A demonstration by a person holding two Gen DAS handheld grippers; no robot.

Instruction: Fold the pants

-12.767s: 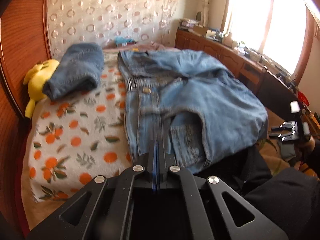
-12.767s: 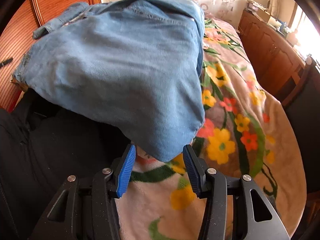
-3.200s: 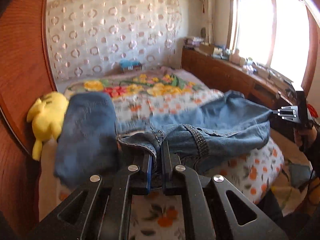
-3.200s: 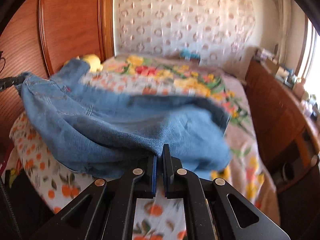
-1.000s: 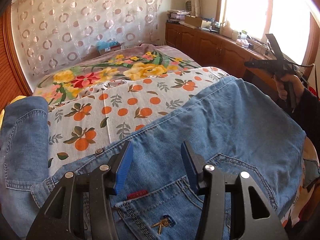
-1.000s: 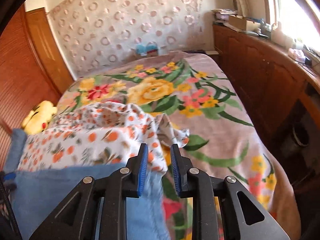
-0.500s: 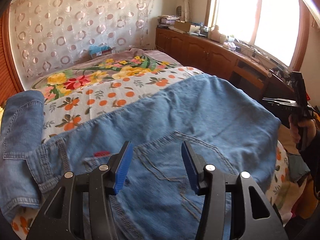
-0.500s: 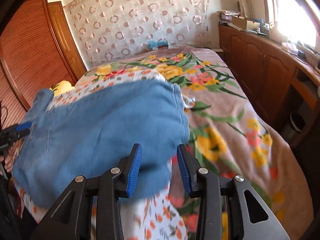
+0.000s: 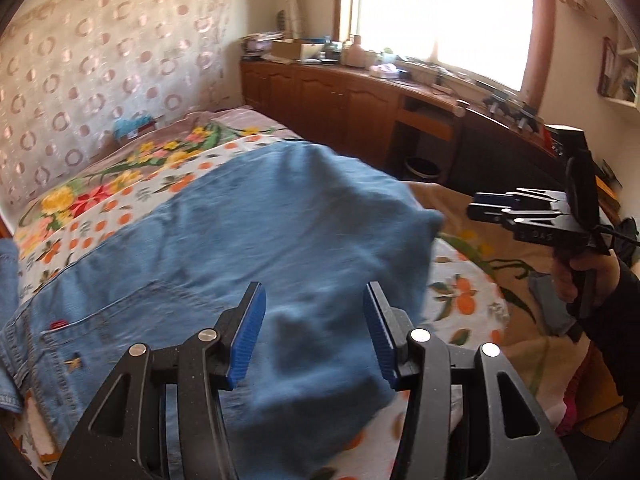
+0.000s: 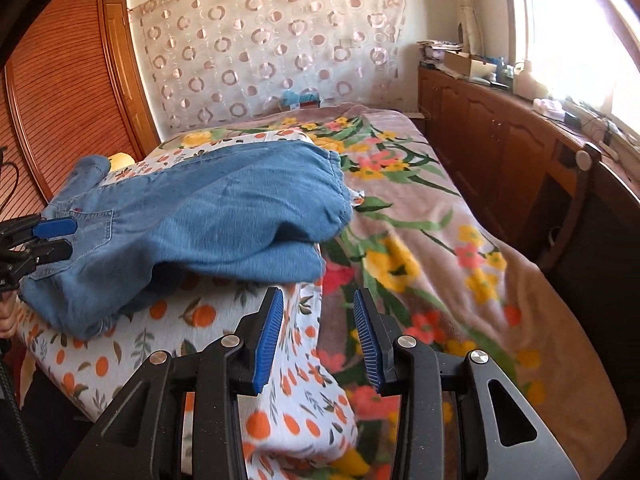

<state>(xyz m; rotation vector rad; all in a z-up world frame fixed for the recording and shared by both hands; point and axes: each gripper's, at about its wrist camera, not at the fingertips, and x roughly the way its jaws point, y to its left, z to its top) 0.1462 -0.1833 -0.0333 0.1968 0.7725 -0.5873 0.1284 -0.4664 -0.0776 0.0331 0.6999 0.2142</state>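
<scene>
A pair of blue denim pants (image 9: 248,248) lies folded over on the orange-print sheet (image 10: 168,332) of the bed, back pocket at the left; it also shows in the right wrist view (image 10: 208,224). My left gripper (image 9: 312,332) is open and empty just above the near edge of the pants. My right gripper (image 10: 316,336) is open and empty, off the pants' right end above the sheet's edge. It also shows at the right of the left wrist view (image 9: 492,204). The left gripper shows at the left edge of the right wrist view (image 10: 48,236).
Another folded pair of jeans (image 9: 7,276) lies at the far left beside a yellow plush toy (image 10: 122,159). A floral blanket (image 10: 432,248) covers the right of the bed. Wooden cabinets (image 10: 500,136) run along the right wall, a wooden wardrobe (image 10: 64,96) at the left.
Both grippers have drawn back from the pants, which now lie released on the bed. The right gripper's jaws have opened wider than a second ago.
</scene>
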